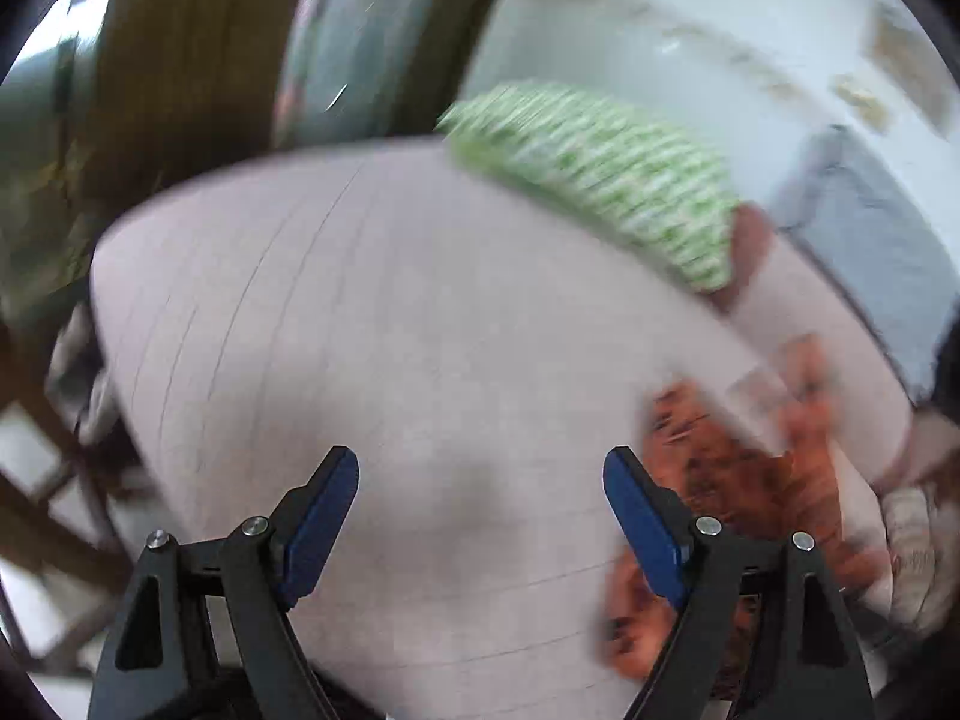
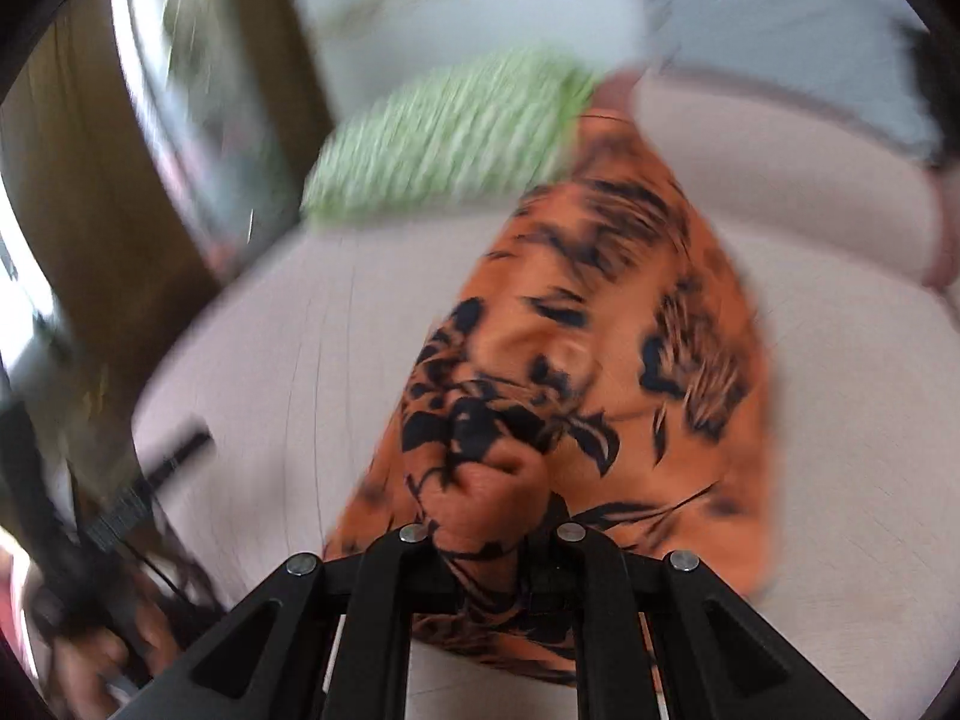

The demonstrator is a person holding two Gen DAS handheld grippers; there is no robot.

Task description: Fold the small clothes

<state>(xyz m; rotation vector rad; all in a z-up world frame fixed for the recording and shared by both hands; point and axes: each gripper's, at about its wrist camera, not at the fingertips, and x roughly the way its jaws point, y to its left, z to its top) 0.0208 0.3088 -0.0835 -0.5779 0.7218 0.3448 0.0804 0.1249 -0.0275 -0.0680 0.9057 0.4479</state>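
An orange garment with a black leaf print [image 2: 606, 324] hangs bunched from my right gripper [image 2: 486, 516], which is shut on its cloth above the pale pink bed cover [image 2: 270, 360]. Its fingertips are hidden in the folds. The same garment shows blurred at the lower right in the left wrist view [image 1: 738, 480]. My left gripper [image 1: 480, 516] is open and empty above the pale cover [image 1: 360, 330], left of the garment. Both views are motion-blurred.
A green and white striped folded cloth [image 1: 600, 174] lies at the far edge of the cover, also in the right wrist view [image 2: 444, 138]. A grey cloth [image 1: 870, 228] lies at the right. Dark wooden furniture [image 1: 180, 60] stands beyond the left edge.
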